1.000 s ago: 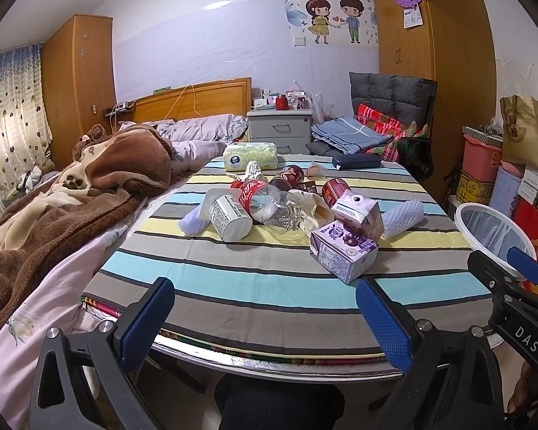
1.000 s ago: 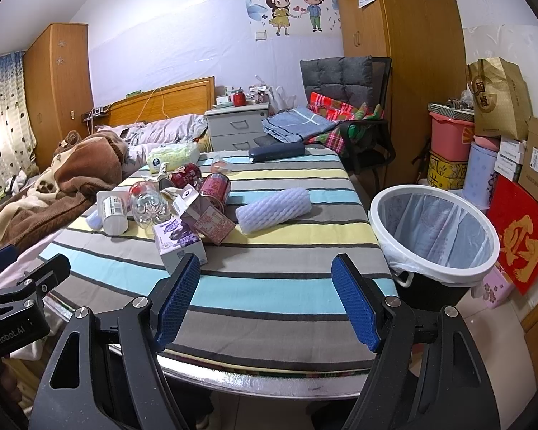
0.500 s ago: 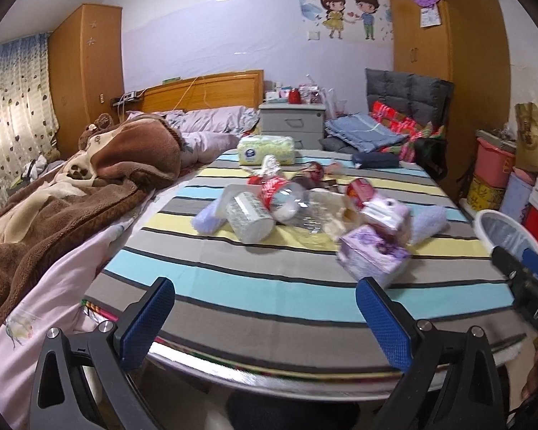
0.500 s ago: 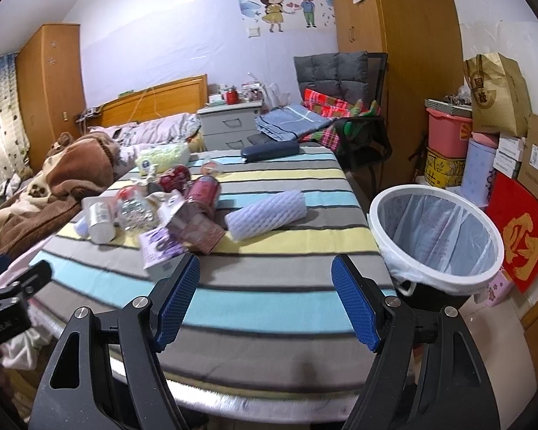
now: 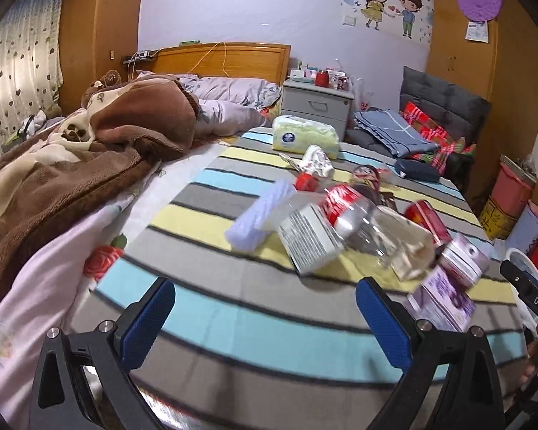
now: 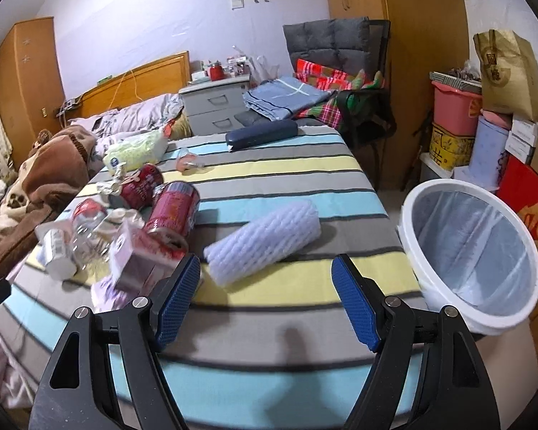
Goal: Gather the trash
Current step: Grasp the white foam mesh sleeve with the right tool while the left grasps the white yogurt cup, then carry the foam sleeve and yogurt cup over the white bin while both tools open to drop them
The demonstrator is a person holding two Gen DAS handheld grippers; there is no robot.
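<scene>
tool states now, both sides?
Left tool: open, holding nothing, above the table.
Right tool: open, holding nothing, facing the foam sleeve.

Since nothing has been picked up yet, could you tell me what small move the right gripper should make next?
Probably ease the right gripper forward over the foam net sleeve: its jaws are open and empty, the sleeve lies just ahead, and the lined bin stands alongside.
</scene>
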